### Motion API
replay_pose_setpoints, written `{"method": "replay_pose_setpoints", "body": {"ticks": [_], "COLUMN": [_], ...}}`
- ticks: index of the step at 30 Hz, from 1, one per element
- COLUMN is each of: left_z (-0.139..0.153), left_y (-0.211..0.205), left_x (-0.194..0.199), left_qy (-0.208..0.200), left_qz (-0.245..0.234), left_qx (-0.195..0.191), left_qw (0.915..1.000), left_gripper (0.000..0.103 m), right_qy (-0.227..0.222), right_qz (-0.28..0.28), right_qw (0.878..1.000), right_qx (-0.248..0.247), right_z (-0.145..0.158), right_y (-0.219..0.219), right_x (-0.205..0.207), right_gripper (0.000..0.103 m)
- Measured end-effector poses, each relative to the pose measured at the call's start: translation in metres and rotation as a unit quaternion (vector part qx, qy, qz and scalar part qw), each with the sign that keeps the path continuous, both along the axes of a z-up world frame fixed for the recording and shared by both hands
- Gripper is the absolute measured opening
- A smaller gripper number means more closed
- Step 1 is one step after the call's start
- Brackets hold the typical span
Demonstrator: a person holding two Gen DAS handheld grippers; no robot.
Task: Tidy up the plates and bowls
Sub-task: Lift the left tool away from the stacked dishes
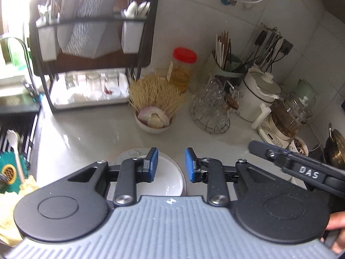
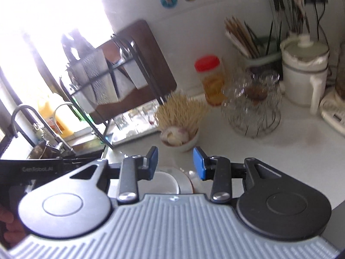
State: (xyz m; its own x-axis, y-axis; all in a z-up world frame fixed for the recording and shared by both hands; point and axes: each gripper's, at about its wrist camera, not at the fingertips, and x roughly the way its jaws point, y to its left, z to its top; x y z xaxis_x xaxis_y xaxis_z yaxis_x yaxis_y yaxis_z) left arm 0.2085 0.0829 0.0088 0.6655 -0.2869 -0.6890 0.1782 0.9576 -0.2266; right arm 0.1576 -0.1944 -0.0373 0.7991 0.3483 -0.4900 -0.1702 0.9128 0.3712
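Hovering above the near edge of the table: left claw (image 1: 171, 165), blue pads spread apart with nothing between them; right claw (image 2: 176, 163) likewise parted and pinching nothing, its black body reaching into the left wrist view from the right side.

Lying directly beneath both claws, at the near edge of the table: a stack of white plates (image 1: 170, 179), the larger one showing a brownish rim, a smaller white dish (image 2: 160, 183) sitting on top in the right wrist view; neither claw touching the stack.

Standing farther in, toward the middle of the table: a white bowl (image 1: 154, 122) holding what looks like onion and garlic, a spray of toothpicks just behind it; beside these a red-lidded jar (image 1: 183, 69) and a wire basket of glasses (image 1: 212, 108).

Rising at the far left corner, next to the sink: a black dish rack (image 1: 90, 49), its lower tray carrying glasses and some white ware, too blurred for telling which pieces; its upper tier carrying cutlery holders.

Judging progress: plates seemingly gathered into one pile and let go; still waiting, probably, moving that pile or the bowl to the rack; no telling from here how much ware already belongs there.
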Motion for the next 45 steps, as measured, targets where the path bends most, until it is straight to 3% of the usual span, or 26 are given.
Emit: {"method": "replay_pose_setpoints", "body": {"ticks": [9,15,26,31,35,40,43,45], "left_z": [0.031,0.041,0.022,0.020,0.018,0.016,0.017,0.017], "left_y": [-0.027,-0.048,-0.069,-0.071,-0.079,-0.084,-0.086,-0.086], "left_x": [-0.064,-0.105,-0.161,-0.179,-0.191,-0.207,-0.217,-0.222], "left_qy": [-0.040,-0.064,-0.054,-0.054,-0.052,-0.044,-0.044,-0.043], "left_qz": [0.028,0.040,0.061,0.075,0.076,0.082,0.093,0.098], "left_qx": [0.003,0.015,0.021,0.022,0.029,0.037,0.045,0.048], "left_qw": [0.9988,0.9970,0.9964,0.9954,0.9953,0.9950,0.9937,0.9931], "left_gripper": [0.032,0.032,0.038,0.054,0.061,0.083,0.093,0.095], "right_qy": [-0.044,-0.080,-0.075,-0.076,-0.073,-0.069,-0.068,-0.067], "right_qz": [0.014,0.027,0.038,0.046,0.049,0.049,0.046,0.046], "right_qw": [0.999,0.996,0.995,0.995,0.995,0.995,0.995,0.995], "right_qx": [-0.007,-0.027,-0.045,-0.048,-0.051,-0.051,-0.049,-0.051], "right_z": [0.027,0.028,0.013,0.012,0.011,0.011,0.011,0.012], "right_y": [-0.027,-0.037,-0.054,-0.057,-0.060,-0.066,-0.070,-0.073], "right_x": [-0.049,-0.084,-0.126,-0.138,-0.146,-0.157,-0.161,-0.164], "right_gripper": [0.040,0.040,0.040,0.040,0.040,0.040,0.058,0.060]}}
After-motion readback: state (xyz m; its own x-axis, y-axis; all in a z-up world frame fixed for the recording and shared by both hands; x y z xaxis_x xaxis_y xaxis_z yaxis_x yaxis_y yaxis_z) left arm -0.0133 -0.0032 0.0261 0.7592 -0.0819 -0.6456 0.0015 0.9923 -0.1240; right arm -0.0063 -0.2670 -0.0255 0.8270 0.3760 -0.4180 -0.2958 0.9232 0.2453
